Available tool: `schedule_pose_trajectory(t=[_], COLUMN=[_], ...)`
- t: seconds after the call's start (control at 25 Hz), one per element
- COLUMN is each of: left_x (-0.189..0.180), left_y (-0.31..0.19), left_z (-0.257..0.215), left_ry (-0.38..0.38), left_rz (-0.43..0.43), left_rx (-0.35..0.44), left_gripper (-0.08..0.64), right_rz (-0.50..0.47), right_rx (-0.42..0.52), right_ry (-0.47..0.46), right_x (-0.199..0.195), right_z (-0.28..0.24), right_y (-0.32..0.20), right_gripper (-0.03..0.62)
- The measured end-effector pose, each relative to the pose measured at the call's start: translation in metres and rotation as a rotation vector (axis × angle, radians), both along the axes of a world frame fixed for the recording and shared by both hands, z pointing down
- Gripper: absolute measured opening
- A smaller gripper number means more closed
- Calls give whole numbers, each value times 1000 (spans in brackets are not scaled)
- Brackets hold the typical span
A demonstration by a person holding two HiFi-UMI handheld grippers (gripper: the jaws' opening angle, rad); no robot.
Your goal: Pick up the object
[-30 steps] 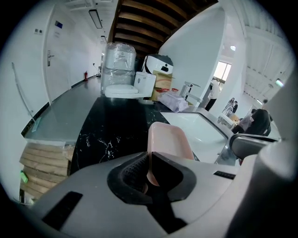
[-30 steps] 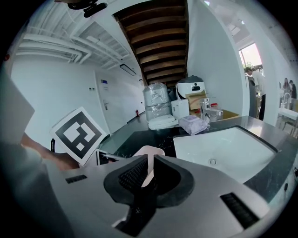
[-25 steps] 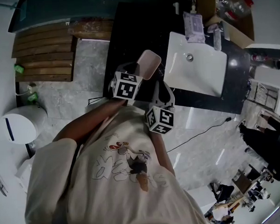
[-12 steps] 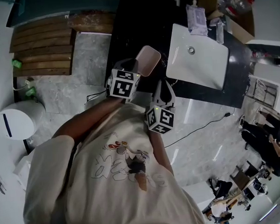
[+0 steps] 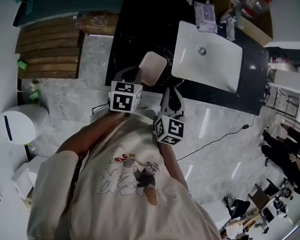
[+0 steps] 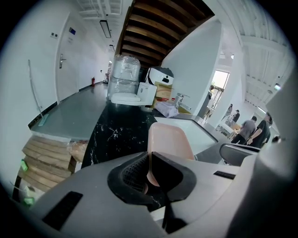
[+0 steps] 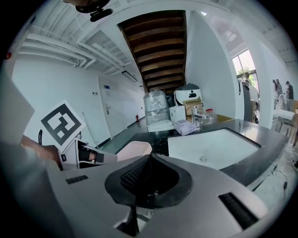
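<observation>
Pink tray [image 5: 152, 67] [image 6: 168, 142] is clamped by one edge in the left gripper [image 5: 137, 72] [image 6: 149, 174] jaws, above the black desk [image 5: 135, 32] beside the sink [image 5: 207, 64]. The right gripper [image 5: 170, 92] [image 7: 148, 176] jaws, just closing, are brought nearly together, empty.

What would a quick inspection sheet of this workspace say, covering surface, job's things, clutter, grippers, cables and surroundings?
Surface: black marble counter with white sink.
Job's things: pink tray, held over the counter.
Clutter: wrapped pack, water jug, cardboard box.
Grippers: left hand-held gripper shut on the tray's edge; right hand-held gripper empty, jaws have just been closing, now together.
Cables: black cable on the floor.
Surroundings: wooden steps, people far off.
</observation>
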State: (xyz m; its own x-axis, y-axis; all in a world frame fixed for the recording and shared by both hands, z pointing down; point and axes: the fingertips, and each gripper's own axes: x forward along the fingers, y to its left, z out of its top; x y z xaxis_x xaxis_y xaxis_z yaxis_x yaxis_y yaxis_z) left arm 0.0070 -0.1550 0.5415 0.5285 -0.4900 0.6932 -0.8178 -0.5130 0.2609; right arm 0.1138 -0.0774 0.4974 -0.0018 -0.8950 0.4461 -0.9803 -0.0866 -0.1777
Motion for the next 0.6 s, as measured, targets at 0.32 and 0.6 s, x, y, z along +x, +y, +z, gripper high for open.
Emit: schedule_pose_trajectory(t=[0.32,0.6], left_x=[17,16], left_y=[62,112], left_z=[-18,-34], left_ry=[6,19], left_rz=[-63,-116], left_rx=[36,51], left_gripper=[32,32], right_rz=[-52,-82], right_rx=[31,55], right_ry=[7,8], right_x=[29,40], right_z=[-11,-22], right_y=[50,88], right_gripper=[31,31])
